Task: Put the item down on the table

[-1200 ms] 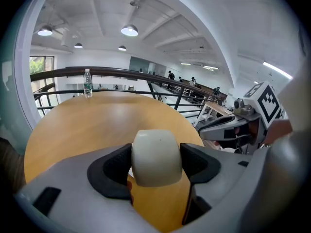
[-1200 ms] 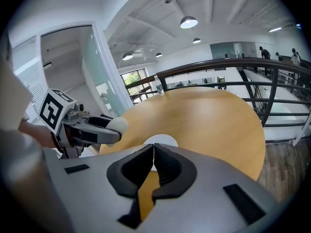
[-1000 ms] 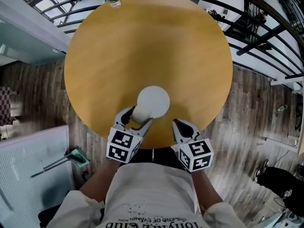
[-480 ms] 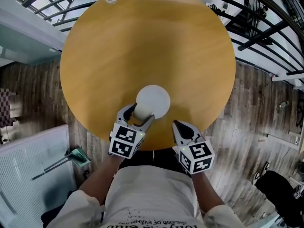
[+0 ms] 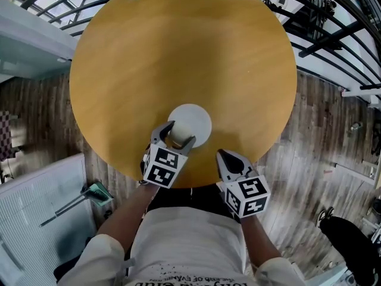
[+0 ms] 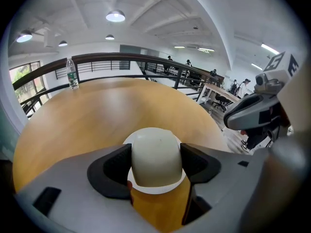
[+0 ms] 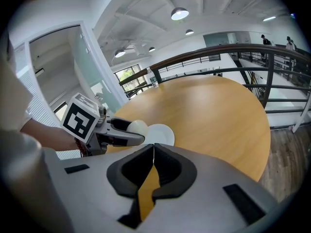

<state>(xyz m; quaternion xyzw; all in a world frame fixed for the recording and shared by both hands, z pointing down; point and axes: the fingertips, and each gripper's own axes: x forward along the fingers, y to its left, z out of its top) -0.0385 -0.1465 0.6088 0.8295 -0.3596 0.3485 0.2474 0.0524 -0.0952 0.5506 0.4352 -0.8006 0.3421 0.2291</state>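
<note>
Resting shut and empty nearest the body: the right gripper (image 5: 223,157). Clamping a cream rounded cup (image 6: 156,154) by its sides in the wide-spread left gripper (image 5: 181,133), low over a white round saucer (image 5: 199,117) on the round wooden desk (image 5: 178,52). Looks like the lowering step; next calls for settling the cup gently, then releasing. Against a second ago: left gripper lower, nearer the saucer; right gripper barely changed.

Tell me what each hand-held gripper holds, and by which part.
The left hand-held gripper clamps the cream rounded item by its two opposite sides, one jaw on each. The right hand-held gripper is shut and holds nothing.
</note>
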